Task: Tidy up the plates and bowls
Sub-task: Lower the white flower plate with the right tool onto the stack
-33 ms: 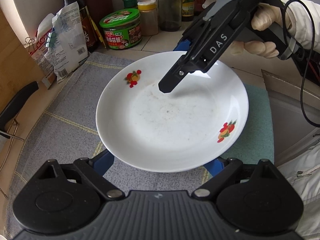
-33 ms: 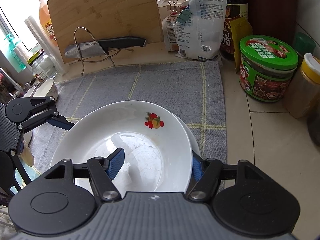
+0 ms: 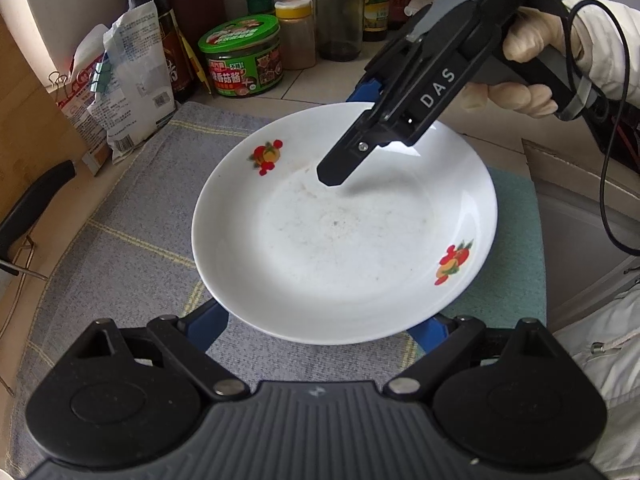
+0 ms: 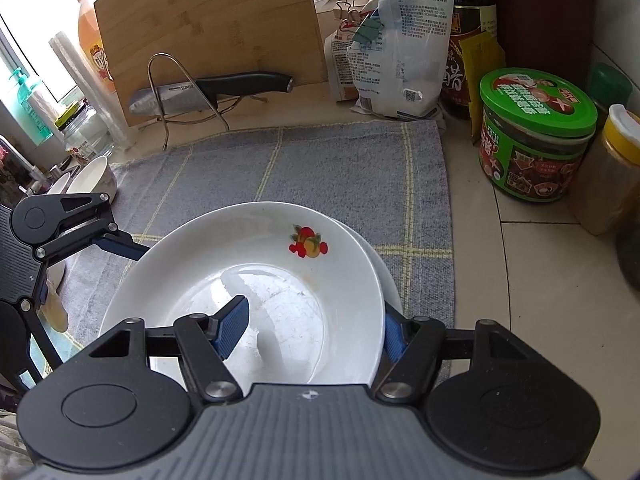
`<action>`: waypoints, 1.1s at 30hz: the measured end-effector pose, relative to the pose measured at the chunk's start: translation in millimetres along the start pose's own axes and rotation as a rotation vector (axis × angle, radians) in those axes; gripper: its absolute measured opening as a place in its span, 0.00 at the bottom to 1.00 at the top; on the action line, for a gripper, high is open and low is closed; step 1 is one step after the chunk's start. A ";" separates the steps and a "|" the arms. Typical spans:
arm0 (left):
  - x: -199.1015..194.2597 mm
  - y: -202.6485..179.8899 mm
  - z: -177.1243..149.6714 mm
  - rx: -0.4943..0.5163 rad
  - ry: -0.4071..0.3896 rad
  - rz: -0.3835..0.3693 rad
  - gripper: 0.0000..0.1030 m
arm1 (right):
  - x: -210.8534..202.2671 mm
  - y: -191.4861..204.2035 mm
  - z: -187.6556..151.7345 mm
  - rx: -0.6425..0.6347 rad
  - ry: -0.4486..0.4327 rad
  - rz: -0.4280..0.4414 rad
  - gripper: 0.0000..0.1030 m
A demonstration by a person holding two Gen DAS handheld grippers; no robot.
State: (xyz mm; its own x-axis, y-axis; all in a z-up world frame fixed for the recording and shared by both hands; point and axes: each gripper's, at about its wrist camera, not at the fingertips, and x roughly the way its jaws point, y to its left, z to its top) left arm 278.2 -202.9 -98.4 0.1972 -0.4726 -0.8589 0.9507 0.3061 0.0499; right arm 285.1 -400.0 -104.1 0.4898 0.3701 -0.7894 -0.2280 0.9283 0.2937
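A white plate with fruit prints (image 3: 344, 240) lies over the grey cloth (image 3: 132, 216). In the right wrist view the same plate (image 4: 256, 276) sits on a second white plate whose rim (image 4: 386, 276) shows at its right. My right gripper (image 4: 312, 330) is open astride the plate's rim, one blue finger (image 4: 232, 326) inside the plate and the other outside. It also shows in the left wrist view (image 3: 352, 148). My left gripper (image 3: 320, 328) is open, its blue fingers (image 3: 208, 322) under the plate's near edge.
A green-lidded jar (image 4: 536, 136), a yellow-lidded jar (image 4: 612, 172), bottles and a white bag (image 4: 400, 56) stand at the back. A knife (image 4: 216, 88) rests on a wire stand before a wooden board (image 4: 208, 24). White bowls (image 4: 90, 176) sit at far left.
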 end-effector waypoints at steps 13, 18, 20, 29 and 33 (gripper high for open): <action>1.8 2.3 -0.8 -0.019 0.030 -0.026 0.92 | 7.1 0.7 -1.1 0.006 0.019 0.012 0.71; 0.9 1.8 -0.8 -0.007 0.033 -0.023 0.92 | 8.5 1.0 -0.5 0.011 0.024 0.015 0.73; 1.1 -0.5 -1.4 0.011 0.038 -0.016 0.92 | 9.1 1.7 -0.3 0.009 0.024 0.012 0.73; -0.4 -4.6 -2.7 0.038 0.035 -0.009 0.92 | 9.0 1.1 0.0 0.026 0.017 0.003 0.74; -1.3 -6.3 -2.8 0.038 0.032 -0.005 0.92 | 9.7 3.6 0.7 0.030 0.023 -0.008 0.77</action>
State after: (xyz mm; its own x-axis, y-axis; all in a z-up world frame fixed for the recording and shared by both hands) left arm 271.3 -201.9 -99.0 0.1853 -0.4467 -0.8753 0.9601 0.2723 0.0643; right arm 289.6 -393.0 -110.4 0.4723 0.3622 -0.8036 -0.1988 0.9320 0.3032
